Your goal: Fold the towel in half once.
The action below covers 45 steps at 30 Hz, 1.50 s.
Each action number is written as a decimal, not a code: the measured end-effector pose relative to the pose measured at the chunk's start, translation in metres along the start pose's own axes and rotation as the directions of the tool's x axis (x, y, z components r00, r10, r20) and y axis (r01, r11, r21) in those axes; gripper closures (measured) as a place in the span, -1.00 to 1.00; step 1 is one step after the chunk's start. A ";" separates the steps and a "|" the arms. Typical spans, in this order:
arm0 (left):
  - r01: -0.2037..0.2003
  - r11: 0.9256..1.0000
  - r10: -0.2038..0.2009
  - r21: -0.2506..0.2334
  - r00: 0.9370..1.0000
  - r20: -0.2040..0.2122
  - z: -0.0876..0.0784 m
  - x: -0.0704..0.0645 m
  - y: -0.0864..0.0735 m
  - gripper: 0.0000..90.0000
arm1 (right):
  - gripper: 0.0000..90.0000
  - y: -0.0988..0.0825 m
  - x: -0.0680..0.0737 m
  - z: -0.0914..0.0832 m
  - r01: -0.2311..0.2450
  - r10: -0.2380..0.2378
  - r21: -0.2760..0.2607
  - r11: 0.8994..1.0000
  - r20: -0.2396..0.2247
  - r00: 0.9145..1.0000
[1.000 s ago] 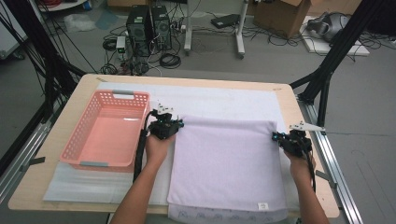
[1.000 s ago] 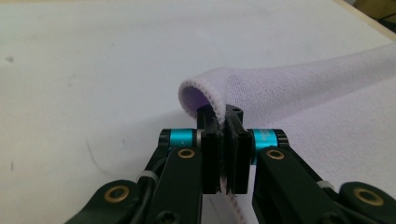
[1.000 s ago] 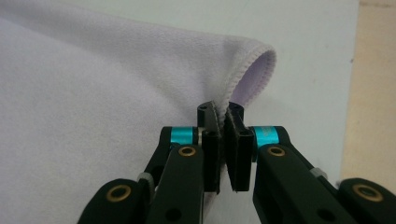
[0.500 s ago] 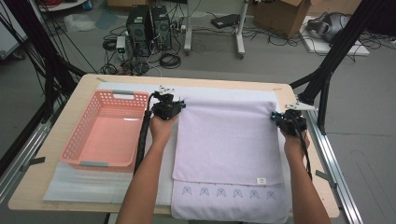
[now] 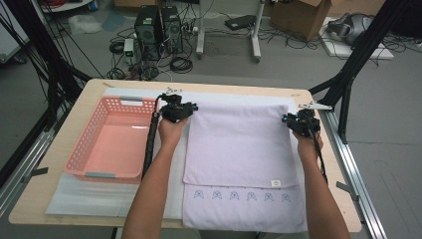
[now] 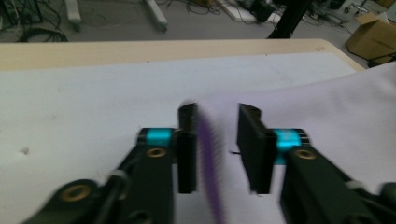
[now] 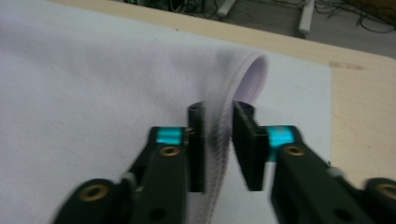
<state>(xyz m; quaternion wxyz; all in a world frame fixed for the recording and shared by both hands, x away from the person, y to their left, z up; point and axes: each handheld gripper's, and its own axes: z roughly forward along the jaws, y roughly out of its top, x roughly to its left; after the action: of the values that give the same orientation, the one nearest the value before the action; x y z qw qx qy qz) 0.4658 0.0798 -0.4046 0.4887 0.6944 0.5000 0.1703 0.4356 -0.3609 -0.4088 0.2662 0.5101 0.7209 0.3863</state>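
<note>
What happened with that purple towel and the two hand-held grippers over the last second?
Both grippers, left and right, carried the upper layer's edge of the pale purple towel toward the table's far side, uncovering the embroidered near strip. Their jaws have just been opening; the towel's edge sits loose between them, released. The pink plastic basket and white mat stayed put.

High view: fixed overhead, facing forward-down on the counter point(image 5: 64, 164). Both gripper views: close, low, looking along their jaws; all share the towel point(image 5: 239, 149).
</note>
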 end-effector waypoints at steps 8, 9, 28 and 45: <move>-0.030 0.999 0.029 0.014 0.999 0.037 -0.010 -0.012 -0.007 0.14 | 0.36 0.001 0.000 -0.014 -0.018 0.019 0.029 0.999 -0.038 0.999; -0.038 0.999 0.037 0.023 0.998 0.046 -0.013 -0.014 -0.007 0.14 | 0.35 0.001 0.001 -0.017 -0.010 0.011 0.033 0.999 -0.045 0.999; -0.060 0.996 0.068 -0.070 0.991 0.114 -0.067 -0.043 -0.046 -0.03 | -0.04 -0.046 0.012 -0.088 -0.019 0.025 0.053 0.998 -0.109 0.994; -0.078 0.997 0.079 -0.011 0.991 0.113 -0.120 -0.054 -0.111 0.05 | 0.22 -0.117 0.032 -0.149 -0.017 0.025 0.059 0.998 -0.142 0.989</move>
<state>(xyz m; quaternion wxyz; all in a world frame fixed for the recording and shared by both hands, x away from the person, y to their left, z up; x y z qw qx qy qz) 0.2963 0.0969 -0.4296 0.5113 0.7205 0.4434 0.1513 0.2474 -0.3943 -0.4219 0.1947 0.4962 0.7436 0.4036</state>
